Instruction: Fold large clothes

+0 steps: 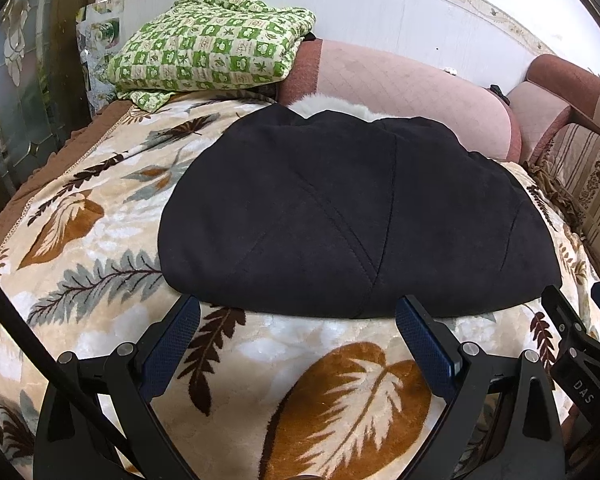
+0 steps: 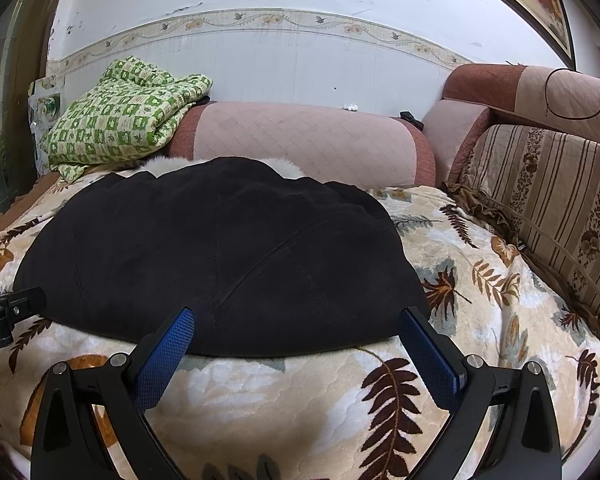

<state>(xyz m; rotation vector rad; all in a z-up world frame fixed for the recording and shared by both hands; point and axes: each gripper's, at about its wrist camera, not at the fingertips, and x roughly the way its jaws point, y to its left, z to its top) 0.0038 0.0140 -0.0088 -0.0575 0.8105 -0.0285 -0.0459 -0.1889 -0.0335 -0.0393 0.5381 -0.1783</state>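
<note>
Both blue-padded grippers, left gripper point(image 1: 298, 312) and right gripper point(image 2: 296, 322), are hovering wide apart and empty at 6 o'clock of the dark navy suede-like coat point(image 1: 352, 216), which is lying seemingly part-folded on the leaf-patterned plush blanket point(image 1: 340, 392), awaiting further folds.

Access clear along the near hem; far and right sides hemmed in.

Bare leaf-print blanket point(image 1: 100, 240) lies open before and to the left of the dark coat point(image 1: 340, 216), and to its right point(image 2: 480, 280); left gripper point(image 1: 296, 312) and right gripper point(image 2: 296, 324) stand spread at the near hem with nothing between their fingers; pink bolster point(image 2: 300, 140) closes the far edge; green checked quilt point(image 1: 204, 48) blocks the far-left corner; striped sofa back point(image 2: 560, 192) walls the right.
</note>
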